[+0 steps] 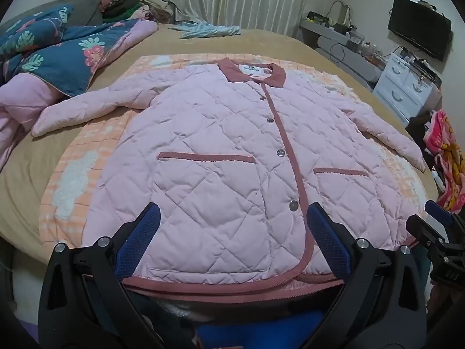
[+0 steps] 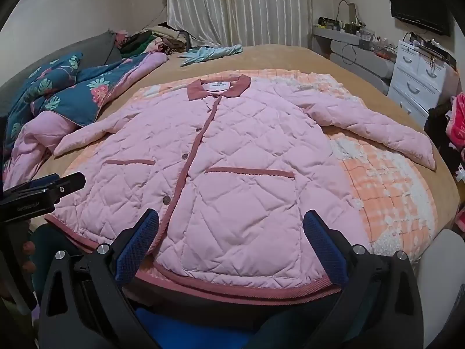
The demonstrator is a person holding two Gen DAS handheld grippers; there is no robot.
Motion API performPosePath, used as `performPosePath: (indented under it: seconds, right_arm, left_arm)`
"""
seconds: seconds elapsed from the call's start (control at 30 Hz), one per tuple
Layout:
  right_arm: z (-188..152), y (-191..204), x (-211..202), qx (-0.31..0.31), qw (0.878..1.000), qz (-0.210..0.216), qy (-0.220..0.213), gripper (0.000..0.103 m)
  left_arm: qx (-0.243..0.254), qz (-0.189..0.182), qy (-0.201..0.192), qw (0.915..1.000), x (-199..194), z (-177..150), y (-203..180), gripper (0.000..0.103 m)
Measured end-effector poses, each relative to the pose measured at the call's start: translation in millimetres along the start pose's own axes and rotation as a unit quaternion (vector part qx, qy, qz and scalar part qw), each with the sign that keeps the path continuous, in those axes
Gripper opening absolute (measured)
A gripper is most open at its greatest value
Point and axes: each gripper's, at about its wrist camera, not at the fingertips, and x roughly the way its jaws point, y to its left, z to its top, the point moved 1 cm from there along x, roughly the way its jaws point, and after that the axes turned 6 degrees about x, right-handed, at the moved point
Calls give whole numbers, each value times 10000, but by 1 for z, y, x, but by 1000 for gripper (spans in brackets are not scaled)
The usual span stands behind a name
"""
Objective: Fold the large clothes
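A pink quilted jacket (image 1: 221,151) with dark pink collar, placket and pocket trim lies flat, front up and buttoned, on the bed; both sleeves are spread out to the sides. It also shows in the right wrist view (image 2: 232,168). My left gripper (image 1: 232,215) is open, its blue-padded fingers wide apart above the jacket's hem near the left half. My right gripper (image 2: 231,218) is open above the hem's right half. Each gripper shows at the edge of the other's view, the right one (image 1: 436,232) and the left one (image 2: 43,189).
The jacket rests on an orange-and-white checked blanket (image 1: 72,180) over a tan bedspread (image 1: 26,174). A blue floral quilt (image 1: 58,52) is heaped at the left. A light blue garment (image 1: 209,29) lies at the far end. White drawers (image 1: 407,87) stand at the right.
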Motion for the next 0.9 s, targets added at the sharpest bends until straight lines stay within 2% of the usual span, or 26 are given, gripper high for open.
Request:
performPosePath:
  seconds: [0.13, 0.9]
  right_arm:
    - [-2, -6, -1, 72, 9998, 151, -73, 99]
    - [0, 9, -8, -15, 9999, 105, -103, 99]
  left_arm:
    - [5, 6, -6, 10000, 2, 2, -1, 94]
    - [19, -36, -181, 9998, -12, 7, -1, 94]
